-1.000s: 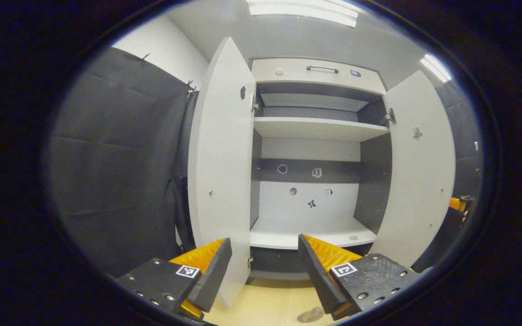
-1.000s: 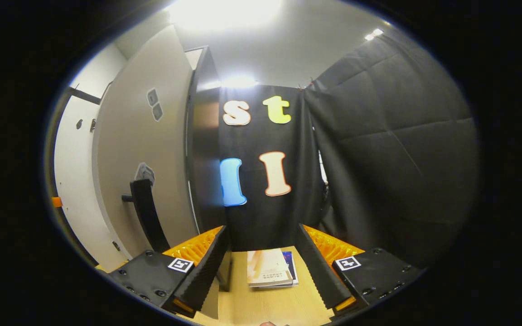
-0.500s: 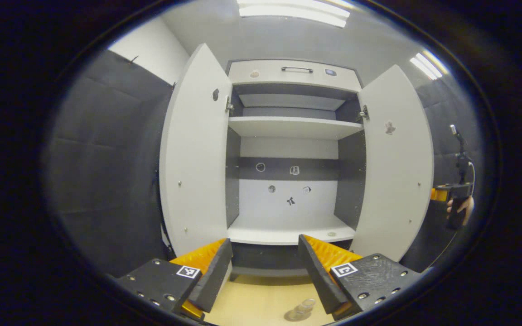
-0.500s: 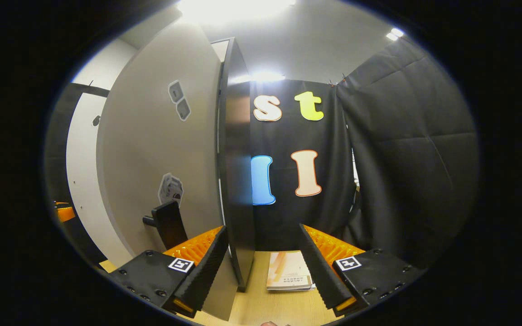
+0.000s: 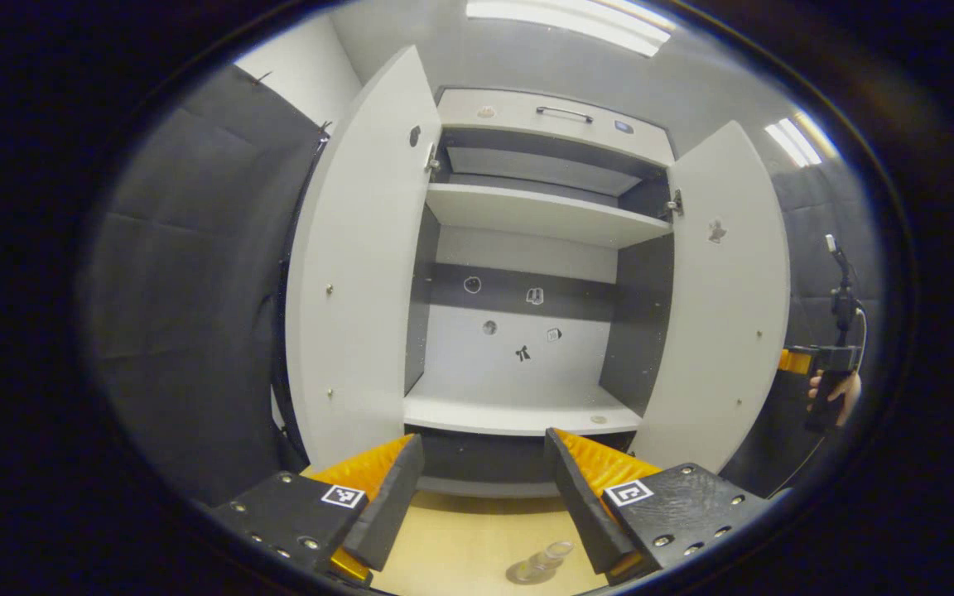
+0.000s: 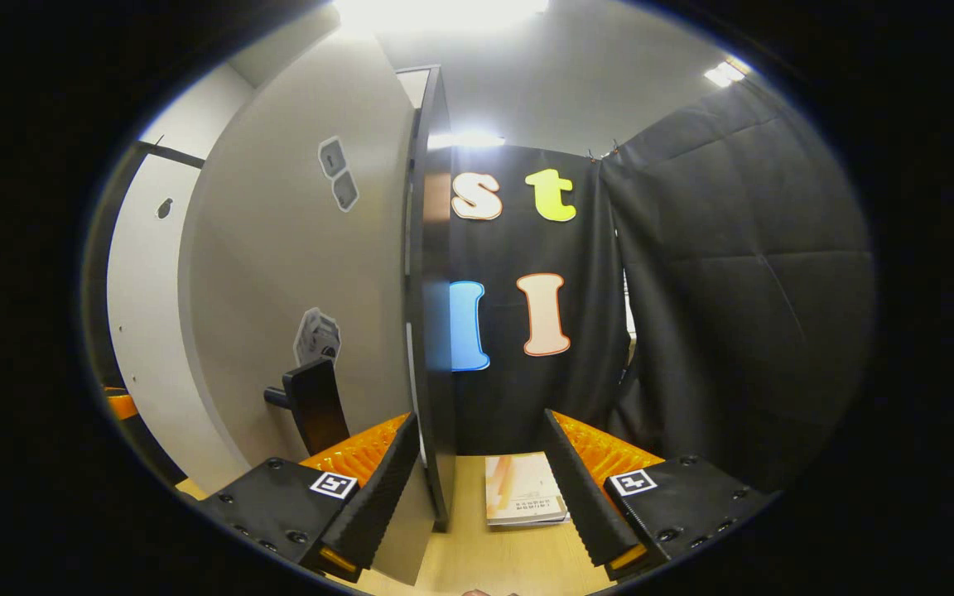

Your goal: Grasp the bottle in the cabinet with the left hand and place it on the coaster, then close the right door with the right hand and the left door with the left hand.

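Note:
In the left gripper view the white cabinet (image 5: pixel 527 414) stands with both doors swung wide and its shelves bare. My left gripper (image 5: pixel 484 436) is open and holds nothing. Low between its fingers a clear bottle (image 5: pixel 545 559) stands on the wooden table (image 5: pixel 460 546), on what looks like a round grey coaster (image 5: pixel 520 573). A hand holds my right gripper (image 5: pixel 816 364) past the right door (image 5: pixel 721 314). In the right gripper view my right gripper (image 6: pixel 480 415) is open. The right door's dark edge (image 6: pixel 434 331) runs up between its fingers, touching neither. The door's black handle (image 6: pixel 315 406) lies just left.
A book (image 6: pixel 522 501) lies flat on the wooden table behind the right door. Black cloth walls close in on both sides. The left door (image 5: pixel 353 273) hangs open to the left of the cabinet. A drawer with a handle (image 5: pixel 564 112) tops the cabinet.
My left gripper has pulled back and turned slightly, so the bottle shows more at the bottom. My right gripper has shifted left, bringing the right door's edge between its fingers.

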The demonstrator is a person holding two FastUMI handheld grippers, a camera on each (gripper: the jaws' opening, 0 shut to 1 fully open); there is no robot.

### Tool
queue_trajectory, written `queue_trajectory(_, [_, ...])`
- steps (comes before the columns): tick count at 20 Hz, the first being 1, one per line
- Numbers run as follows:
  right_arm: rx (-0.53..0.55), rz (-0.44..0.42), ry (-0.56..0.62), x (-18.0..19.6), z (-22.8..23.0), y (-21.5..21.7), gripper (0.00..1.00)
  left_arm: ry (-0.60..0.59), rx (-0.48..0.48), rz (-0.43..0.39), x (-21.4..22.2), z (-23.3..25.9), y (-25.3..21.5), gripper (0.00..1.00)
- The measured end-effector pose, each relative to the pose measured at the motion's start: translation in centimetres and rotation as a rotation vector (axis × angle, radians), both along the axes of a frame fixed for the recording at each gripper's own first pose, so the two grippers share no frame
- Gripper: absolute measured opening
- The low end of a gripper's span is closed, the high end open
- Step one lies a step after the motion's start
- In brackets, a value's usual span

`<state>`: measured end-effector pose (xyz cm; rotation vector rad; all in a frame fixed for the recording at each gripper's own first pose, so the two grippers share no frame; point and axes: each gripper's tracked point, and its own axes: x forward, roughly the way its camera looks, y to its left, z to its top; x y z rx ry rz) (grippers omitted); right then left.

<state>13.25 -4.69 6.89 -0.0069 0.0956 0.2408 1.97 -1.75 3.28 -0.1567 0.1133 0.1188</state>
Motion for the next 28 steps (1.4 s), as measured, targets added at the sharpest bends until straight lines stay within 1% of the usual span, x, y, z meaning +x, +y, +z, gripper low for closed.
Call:
queue_trajectory(1, [-0.005, 0.013, 0.0, -0.2, 0.0, 0.9, 0.95, 0.0, 0.0, -0.002, 0.1, -0.1, 0.1, 0.89])
queue_trajectory(4, [0.001, 0.054, 0.008, -0.6, -0.1, 4.0, 0.95, 0.006, 0.021, -0.008, -0.1, -0.3, 0.7, 0.89])
queue_trajectory(5, [0.003, 0.062, 0.006, -0.6, -0.1, 4.8, 0.9, 0.009, 0.031, -0.007, -0.5, -0.4, 1.4, 0.96])
queue_trajectory(6, [0.001, 0.069, 0.003, -0.7, 0.0, 5.8, 0.95, 0.013, 0.039, -0.005, -0.9, -0.6, 2.1, 0.89])
queue_trajectory(9, [-0.005, 0.08, -0.012, -0.8, 0.0, 8.3, 0.95, -0.007, 0.022, -0.003, -2.3, -0.5, 2.6, 0.89])
queue_trajectory(10, [-0.006, 0.092, -0.015, -0.7, 0.1, 9.2, 0.9, -0.02, 0.01, -0.013, -2.7, -0.3, 2.6, 0.89])
queue_trajectory(11, [-0.005, 0.111, -0.012, -0.8, -0.1, 10.3, 0.9, -0.031, 0.006, -0.014, -3.0, -0.2, 2.8, 0.89])
queue_trajectory(12, [-0.004, 0.136, -0.008, -1.0, -0.2, 11.3, 0.95, -0.038, 0.01, -0.012, -3.3, -0.1, 3.2, 0.92])
queue_trajectory(13, [0.001, 0.159, -0.002, -1.3, -0.3, 12.2, 0.95, -0.04, 0.019, -0.01, -3.7, -0.1, 3.4, 0.89])
queue_trajectory(14, [0.003, 0.164, -0.001, -1.6, -0.5, 13.0, 0.95, -0.04, 0.033, -0.006, -3.9, -0.1, 3.8, 0.89])
queue_trajectory(16, [0.029, 0.205, -0.001, -2.3, -0.5, 14.6, 0.94, -0.039, 0.044, 0.005, -4.4, -0.2, 5.0, 0.89])
queue_trajectory(20, [0.044, 0.215, 0.007, -3.2, -1.3, 15.9, 0.94, -0.06, -0.02, 0.023, -5.2, -0.2, 6.9, 0.89])
queue_trajectory(21, [0.049, 0.211, 0.013, -3.5, -1.8, 15.9, 0.94, -0.065, -0.015, 0.035, -5.5, -0.3, 7.7, 0.95])
queue_trajectory(22, [0.064, 0.205, 0.014, -3.8, -2.1, 15.8, 0.94, -0.066, 0.003, 0.051, -5.9, -0.4, 8.6, 0.89])
queue_trajectory(23, [0.079, 0.202, 0.015, -4.2, -2.3, 15.9, 0.94, -0.063, 0.023, 0.07, -6.3, -0.7, 9.8, 0.89])
queue_trajectory(24, [0.085, 0.195, 0.019, -4.4, -2.6, 15.7, 0.9, -0.063, 0.038, 0.09, -6.6, -0.7, 11.1, 0.89])
queue_trajectory(25, [0.086, 0.182, 0.024, -4.5, -2.9, 15.4, 0.94, -0.064, 0.043, 0.102, -6.8, -0.8, 12.1, 0.89])
queue_trajectory(28, [0.081, 0.15, 0.059, -4.6, -4.5, 14.7, 0.94, -0.075, 0.049, 0.14, -7.4, -0.5, 15.1, 0.89])
